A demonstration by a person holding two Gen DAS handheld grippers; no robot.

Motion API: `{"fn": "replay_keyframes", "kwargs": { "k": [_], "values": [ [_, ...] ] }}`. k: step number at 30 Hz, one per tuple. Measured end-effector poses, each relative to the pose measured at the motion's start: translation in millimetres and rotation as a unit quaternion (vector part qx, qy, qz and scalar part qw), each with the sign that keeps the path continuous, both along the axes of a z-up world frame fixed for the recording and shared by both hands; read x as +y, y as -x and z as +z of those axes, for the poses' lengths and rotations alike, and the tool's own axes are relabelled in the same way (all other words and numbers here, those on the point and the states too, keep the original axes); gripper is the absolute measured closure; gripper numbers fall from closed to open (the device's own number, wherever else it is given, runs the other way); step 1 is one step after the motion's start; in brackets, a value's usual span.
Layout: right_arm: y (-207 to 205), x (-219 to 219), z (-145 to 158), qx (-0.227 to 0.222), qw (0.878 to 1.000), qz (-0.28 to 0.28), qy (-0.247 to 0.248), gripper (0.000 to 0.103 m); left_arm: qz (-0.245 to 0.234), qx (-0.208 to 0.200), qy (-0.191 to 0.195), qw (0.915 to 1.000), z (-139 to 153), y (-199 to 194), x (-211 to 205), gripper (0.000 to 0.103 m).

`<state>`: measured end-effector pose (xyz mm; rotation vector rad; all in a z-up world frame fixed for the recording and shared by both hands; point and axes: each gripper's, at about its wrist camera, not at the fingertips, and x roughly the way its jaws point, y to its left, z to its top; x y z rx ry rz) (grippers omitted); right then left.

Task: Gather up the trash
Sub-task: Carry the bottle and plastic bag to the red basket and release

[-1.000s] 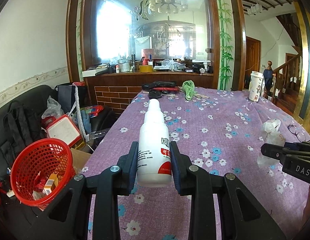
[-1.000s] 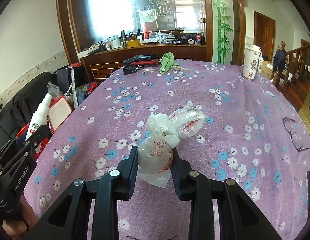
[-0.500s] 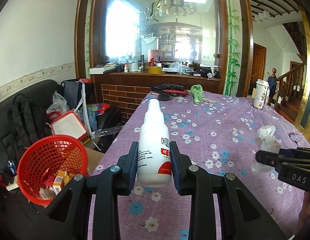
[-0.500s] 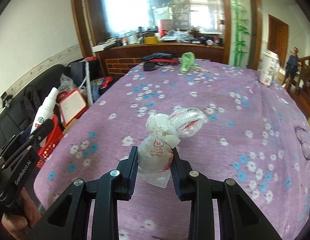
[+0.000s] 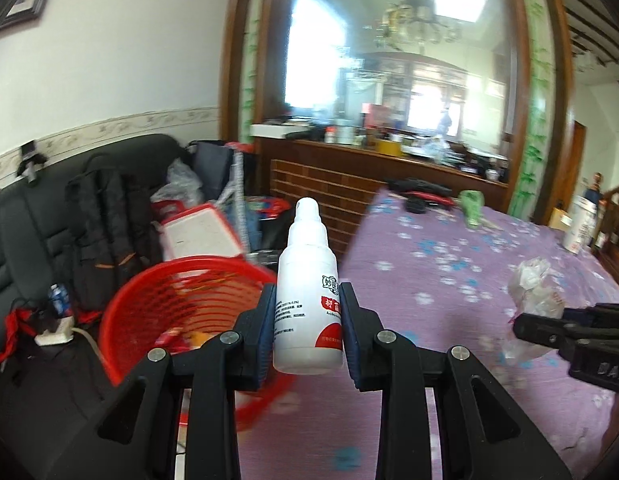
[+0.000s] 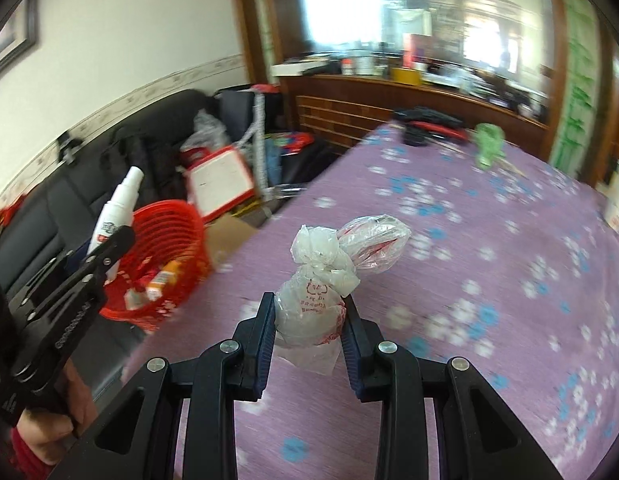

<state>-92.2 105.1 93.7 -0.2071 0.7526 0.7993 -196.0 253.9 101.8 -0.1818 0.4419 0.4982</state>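
My left gripper (image 5: 308,322) is shut on a white spray bottle (image 5: 307,292) with a red label, held upright at the table's left edge, just right of a red mesh basket (image 5: 181,308) on the floor. The bottle (image 6: 115,216) and basket (image 6: 165,248) also show in the right wrist view. My right gripper (image 6: 309,320) is shut on a knotted clear plastic bag (image 6: 315,300) with red print, held above the purple floral tablecloth (image 6: 469,300). That bag (image 5: 533,292) shows in the left wrist view too.
The basket holds small cartons and wrappers. A black sofa (image 5: 37,232) with a backpack (image 5: 105,232) and a red-framed board (image 5: 201,236) stands left. On the table's far side are a green cloth (image 5: 471,206), black items (image 5: 421,192) and a paper cup (image 5: 581,224).
Both grippers have swung left with their loads. The basket now sits closer and nearer the centre of both views. The grips have not changed.
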Motion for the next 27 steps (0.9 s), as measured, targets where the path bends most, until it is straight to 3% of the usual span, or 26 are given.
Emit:
{"fn": "replay_keyframes", "kwargs": {
  "k": [3, 9, 15, 22, 24, 27],
  "values": [
    [3, 30, 0, 0.011, 0.999, 0.036, 0.001, 0.07, 0.036, 0.01, -0.004, 0.9993, -10, 13, 29, 0.074],
    [9, 87, -3, 0.023, 0.995, 0.098, 0.013, 0.07, 0.059, 0.023, 0.016, 0.9979, -26, 33, 75, 0.074],
    [12, 130, -6, 0.018, 0.988, 0.148, 0.026, 0.069, 0.05, 0.029, 0.028, 0.9979, -36, 40, 98, 0.074],
    [5, 168, -8, 0.022, 0.985, 0.17, 0.026, 0.068, 0.051, 0.04, 0.033, 0.9973, -43, 36, 110, 0.074],
    [2, 178, -9, 0.027, 0.985, 0.17, 0.026, 0.061, 0.053, 0.04, 0.035, 0.9972, -43, 34, 112, 0.073],
    [-3, 178, -8, 0.035, 0.985, 0.168, 0.015, 0.048, 0.058, 0.037, 0.039, 0.9969, -41, 32, 114, 0.053]
  ]
}}
